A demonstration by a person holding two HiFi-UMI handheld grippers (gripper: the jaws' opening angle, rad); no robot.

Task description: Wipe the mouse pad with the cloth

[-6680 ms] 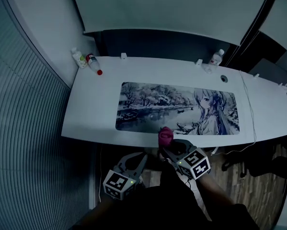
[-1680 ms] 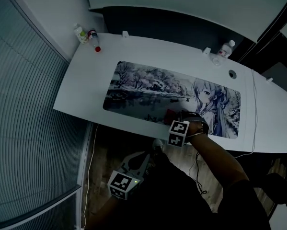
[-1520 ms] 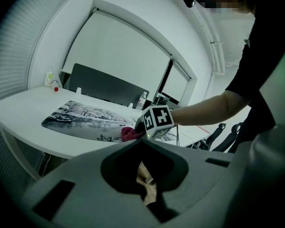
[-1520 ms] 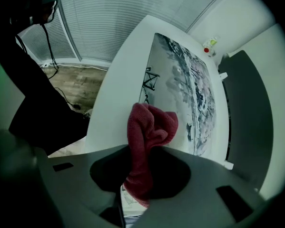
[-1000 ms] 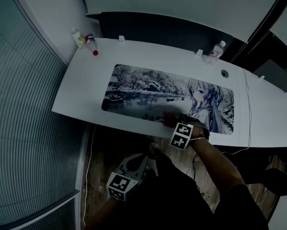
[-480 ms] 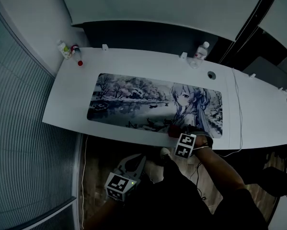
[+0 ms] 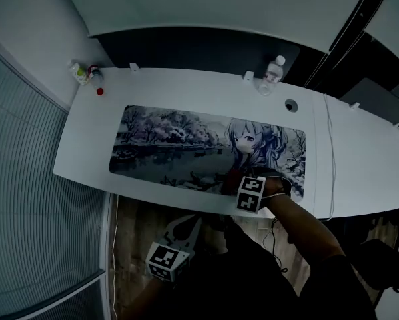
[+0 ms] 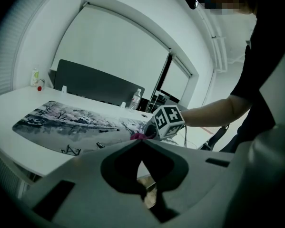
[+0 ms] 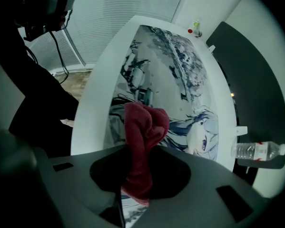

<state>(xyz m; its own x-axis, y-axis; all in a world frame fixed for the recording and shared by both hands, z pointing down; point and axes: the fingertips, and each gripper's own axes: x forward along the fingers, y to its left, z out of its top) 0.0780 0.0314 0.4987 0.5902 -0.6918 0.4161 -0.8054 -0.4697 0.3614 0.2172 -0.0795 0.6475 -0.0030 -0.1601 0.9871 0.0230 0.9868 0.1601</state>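
Observation:
A long mouse pad (image 7: 186, 145) printed with a winter landscape and a girl lies on the white desk (image 7: 86, 145). My right gripper (image 7: 234, 184) rests on the pad's near edge below the girl figure. It is shut on a dark red cloth (image 9: 143, 127), whose bunched end presses on the mouse pad (image 9: 166, 75). The left gripper (image 7: 186, 229) hangs below the desk's front edge, over the wooden floor. In the left gripper view this gripper (image 8: 141, 142) is shut with nothing in it, and the cloth (image 8: 137, 136) shows past its tips.
A water bottle (image 7: 272, 69) stands at the desk's back edge, with two small bottles (image 7: 86, 75) at the back left corner. A cable hole (image 7: 291, 105) and a white cable (image 7: 331, 152) are right of the pad. A dark panel (image 7: 199, 49) runs behind the desk.
The right gripper came from in front of the desk onto the pad's near edge, then slid the cloth right along it to below the girl. The left gripper stayed low.

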